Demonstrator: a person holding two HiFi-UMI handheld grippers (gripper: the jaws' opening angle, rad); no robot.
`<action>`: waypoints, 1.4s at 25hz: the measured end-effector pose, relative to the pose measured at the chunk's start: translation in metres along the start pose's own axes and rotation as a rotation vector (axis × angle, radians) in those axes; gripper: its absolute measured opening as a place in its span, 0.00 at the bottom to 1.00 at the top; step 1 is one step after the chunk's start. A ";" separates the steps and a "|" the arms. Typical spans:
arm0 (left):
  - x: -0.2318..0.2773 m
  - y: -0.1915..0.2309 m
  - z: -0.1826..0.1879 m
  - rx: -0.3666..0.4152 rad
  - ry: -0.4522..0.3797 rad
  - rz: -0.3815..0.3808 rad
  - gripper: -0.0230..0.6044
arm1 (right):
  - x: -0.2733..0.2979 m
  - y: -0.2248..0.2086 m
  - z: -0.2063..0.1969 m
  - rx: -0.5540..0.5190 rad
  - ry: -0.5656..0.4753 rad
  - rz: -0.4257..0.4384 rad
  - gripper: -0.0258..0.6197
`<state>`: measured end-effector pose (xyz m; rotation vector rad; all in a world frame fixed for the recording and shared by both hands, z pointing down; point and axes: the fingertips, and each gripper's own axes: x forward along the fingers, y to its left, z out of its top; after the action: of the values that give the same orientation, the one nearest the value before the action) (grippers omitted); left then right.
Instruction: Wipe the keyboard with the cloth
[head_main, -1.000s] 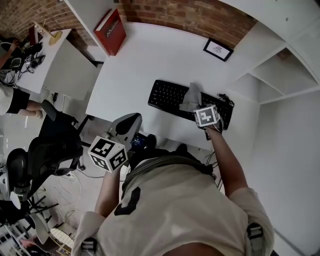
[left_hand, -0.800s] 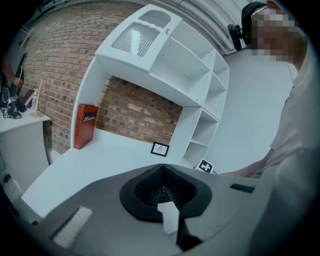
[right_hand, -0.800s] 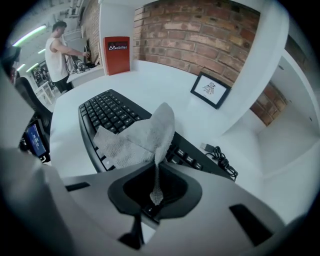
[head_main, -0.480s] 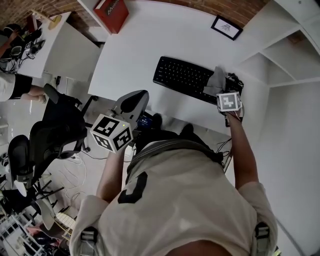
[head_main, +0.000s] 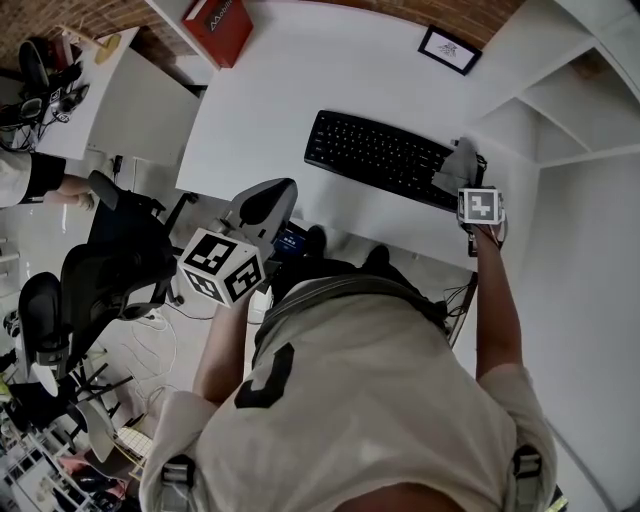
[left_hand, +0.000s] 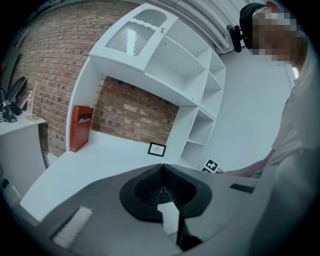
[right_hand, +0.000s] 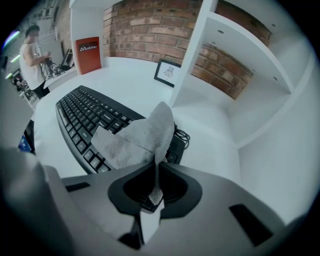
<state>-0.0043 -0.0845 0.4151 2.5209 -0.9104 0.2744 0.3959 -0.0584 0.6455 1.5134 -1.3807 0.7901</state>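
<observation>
Fingers (right_hand: 179, 172) of the right gripper (right_hand: 156, 172) pinch a fold of the cloth (right_hand: 137, 137), and a short tail of it hangs down between them. Past the tips the cloth stands up crumpled and spreads over the right end of the keyboard (right_hand: 82, 115), touching the keys there. This gripper points steeply down at that end.

Fingers (left_hand: 145, 184) of the left gripper (left_hand: 162, 169) are pressed together with nothing between them. That gripper hangs in front of the keyboard's left end, by the front edge of the bench (head_main: 290, 110), well apart from the keys and nearly level.

The keyboard lies slanted on the bench, near its front edge. A cable (right_hand: 181, 134) curls just beyond the keyboard's right end. A small frame (right_hand: 167, 72) leans against the brick wall behind that same end. A red book (right_hand: 88, 54) stands behind the keyboard's left end, well apart from it. White shelves (right_hand: 240, 75) rise to the right of the keyboard. A chair (head_main: 110, 270) stands on the floor off to the keyboard's left. A person (right_hand: 32, 60) stands far beyond its left end.
</observation>
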 end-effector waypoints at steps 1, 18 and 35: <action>-0.001 0.000 0.000 0.002 -0.001 0.002 0.04 | 0.000 -0.005 -0.003 0.009 0.003 -0.008 0.06; 0.000 -0.008 0.008 0.026 -0.002 0.006 0.04 | -0.085 0.013 0.037 0.304 -0.310 0.290 0.06; 0.013 -0.086 -0.002 0.037 0.003 0.081 0.04 | -0.186 0.091 0.066 0.313 -0.541 0.867 0.06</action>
<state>0.0611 -0.0315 0.3918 2.5205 -1.0163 0.3225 0.2675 -0.0413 0.4705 1.3843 -2.4912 1.2045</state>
